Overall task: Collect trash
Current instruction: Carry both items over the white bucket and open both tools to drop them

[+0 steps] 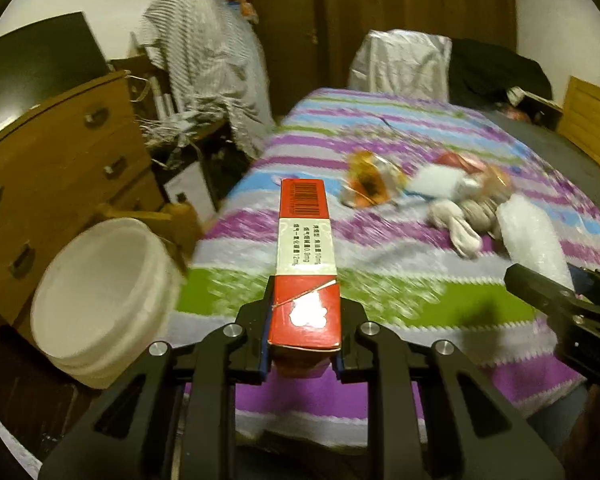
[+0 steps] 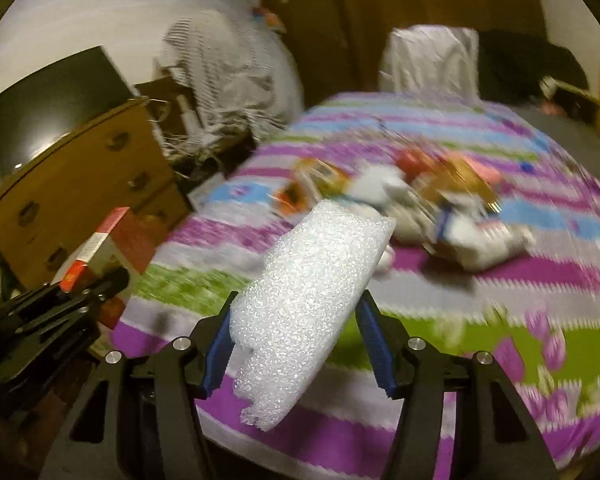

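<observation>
Left claw pinching a long red-and-white carton at its near end — carton sticks out over the striped bed, white bucket just left. Right claw clamped on a bubble-wrap wad. More litter lies mid-bed — blurred.

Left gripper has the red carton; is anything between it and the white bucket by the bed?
Nothing visible does. The red carton is clamped in the left gripper over the bed edge. The white bucket stands open to its left, beside the bed, with clear space between them.
</observation>
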Motion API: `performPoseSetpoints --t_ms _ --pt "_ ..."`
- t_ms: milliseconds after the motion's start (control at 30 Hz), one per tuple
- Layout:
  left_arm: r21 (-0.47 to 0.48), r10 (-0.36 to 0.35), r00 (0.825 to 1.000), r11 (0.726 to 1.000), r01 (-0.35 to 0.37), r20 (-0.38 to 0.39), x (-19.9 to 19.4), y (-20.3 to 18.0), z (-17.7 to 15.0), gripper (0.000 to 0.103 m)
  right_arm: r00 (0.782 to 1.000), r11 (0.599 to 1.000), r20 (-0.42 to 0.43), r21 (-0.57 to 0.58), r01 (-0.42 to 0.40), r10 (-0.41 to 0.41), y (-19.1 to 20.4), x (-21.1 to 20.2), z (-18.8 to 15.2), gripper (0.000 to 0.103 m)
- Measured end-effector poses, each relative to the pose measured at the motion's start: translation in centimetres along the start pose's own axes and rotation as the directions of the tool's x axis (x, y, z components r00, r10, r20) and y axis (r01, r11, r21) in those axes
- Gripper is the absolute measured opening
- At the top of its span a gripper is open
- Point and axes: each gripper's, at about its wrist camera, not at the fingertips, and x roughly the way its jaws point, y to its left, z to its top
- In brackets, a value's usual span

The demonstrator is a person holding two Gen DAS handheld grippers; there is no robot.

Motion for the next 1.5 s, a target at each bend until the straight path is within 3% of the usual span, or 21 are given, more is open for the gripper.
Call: performPoseSetpoints --t_ms 300,433,667,833,1200,1500 --pt "-0.117 0.136 0.990 0.984 -0.132 0.027 -1.2 9.2 2.8 0.021 0.986 0.968 0.028 -0.198 -0.156 0.165 11.1 1.3 5.6 0.060" --pt "-0.150 0.216 0.976 0.967 -0.208 0.037 -1.6 13.4 3.6 0.021 0.974 0.935 0.015 -0.286 -0.211 0.225 16.7 2.6 7.6 0.060" --pt "-0.184 0.312 0.950 0.935 -0.303 0.019 -1.2 18.8 4.2 0.021 0.947 0.888 -0.060 -0.334 -0.316 0.315 24.3 6.1 11.0 0.060" --pt "-0.206 0.343 0.939 0.918 -0.338 -0.012 -0.4 21.6 3.7 0.021 0.929 0.854 -0.123 -0.368 -0.368 0.348 28.7 9.1 12.4 0.060" --pt "-0.233 0.357 0.932 0.902 -0.362 -0.068 1.1 25.7 2.1 0.021 0.898 0.803 -0.243 -0.404 -0.437 0.367 33.7 13.9 12.0 0.061" --pt "-0.241 0.322 0.940 0.909 -0.341 -0.115 3.3 27.7 1.3 0.021 0.876 0.748 -0.321 -0.463 -0.476 0.359 36.6 16.6 11.0 0.061"
